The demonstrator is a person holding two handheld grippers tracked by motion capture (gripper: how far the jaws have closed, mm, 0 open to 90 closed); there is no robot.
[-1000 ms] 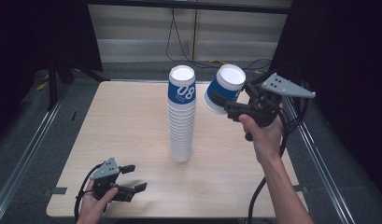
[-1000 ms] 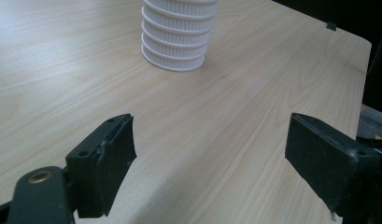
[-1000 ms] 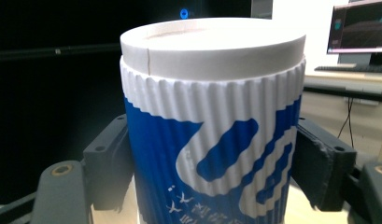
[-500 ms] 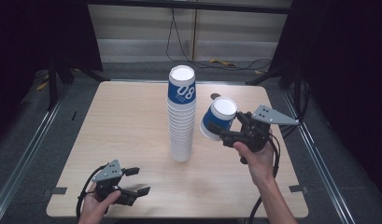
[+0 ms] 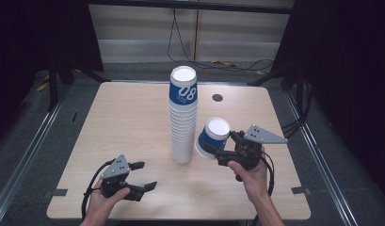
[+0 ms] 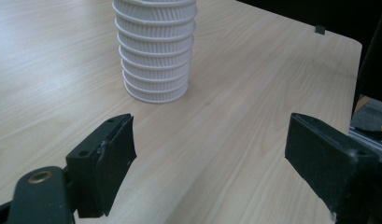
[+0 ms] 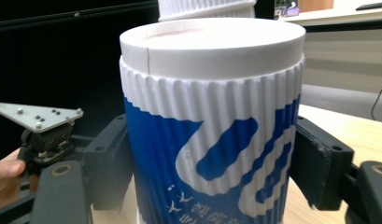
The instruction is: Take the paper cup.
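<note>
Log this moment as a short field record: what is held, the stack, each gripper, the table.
held item: blue-and-white ribbed paper cup, upside down and tilted, clamped by its sides
stack: tall stack of white ribbed paper cups, blue-printed cup on top, standing mid-table
right hand-held gripper: shut on the cup, right of the stack
left hand-held gripper: jaws wide apart, nothing between them, near the front edge
table: light wooden tabletop

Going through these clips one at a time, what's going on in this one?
A person works at a wooden table with a gripper in each hand. The right gripper is clamped on a single blue and white paper cup, held tilted just right of a tall stack of cups standing mid-table. The left gripper is open and holds nothing, near the table's front edge.
</note>
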